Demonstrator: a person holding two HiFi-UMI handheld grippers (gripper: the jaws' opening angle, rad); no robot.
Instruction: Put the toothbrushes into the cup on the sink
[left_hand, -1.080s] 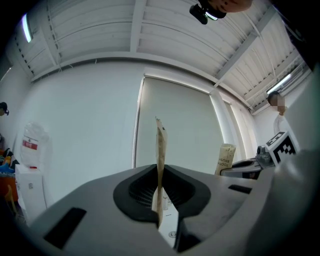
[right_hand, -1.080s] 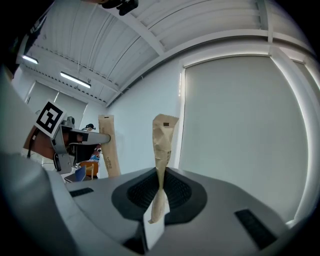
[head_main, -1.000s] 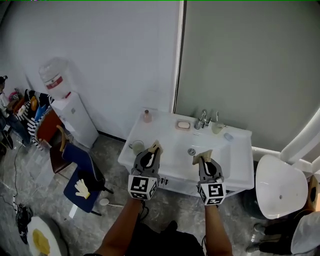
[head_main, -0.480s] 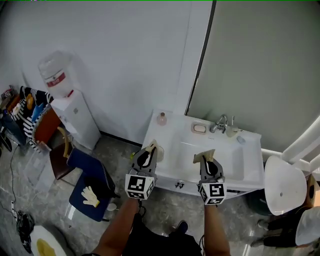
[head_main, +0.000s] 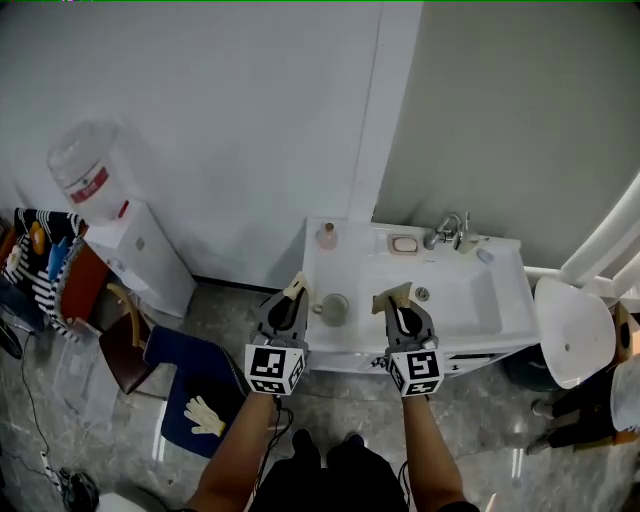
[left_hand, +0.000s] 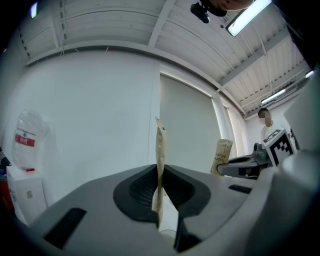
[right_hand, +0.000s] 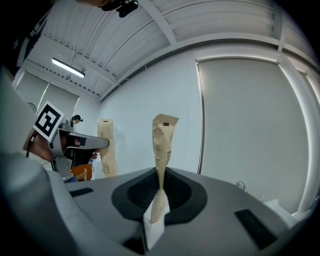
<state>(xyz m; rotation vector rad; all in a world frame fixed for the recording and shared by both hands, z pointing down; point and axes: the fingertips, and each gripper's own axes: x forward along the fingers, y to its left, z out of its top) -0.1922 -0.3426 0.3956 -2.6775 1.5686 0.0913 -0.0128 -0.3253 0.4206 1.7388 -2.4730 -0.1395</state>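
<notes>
We have closed in on the sink (head_main: 510, 300), which now lies straight ahead. The cup (head_main: 333, 309), hidden behind the left gripper (left_hand: 160, 192) a moment ago, now shows on the sink's front left part, between our two tools, so the drop looks near. The left gripper's fingers are clamped tight on a wrapped toothbrush (left_hand: 160, 150) that stands upright. The right gripper (right_hand: 160, 192) pinches a second wrapped toothbrush (right_hand: 162, 145) likewise. The cup looks empty, though we cannot be sure.

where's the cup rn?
Head view: the cup stands on the sink's left front ledge, seen between the left gripper and right gripper, nearer than the pink bottle.
</notes>
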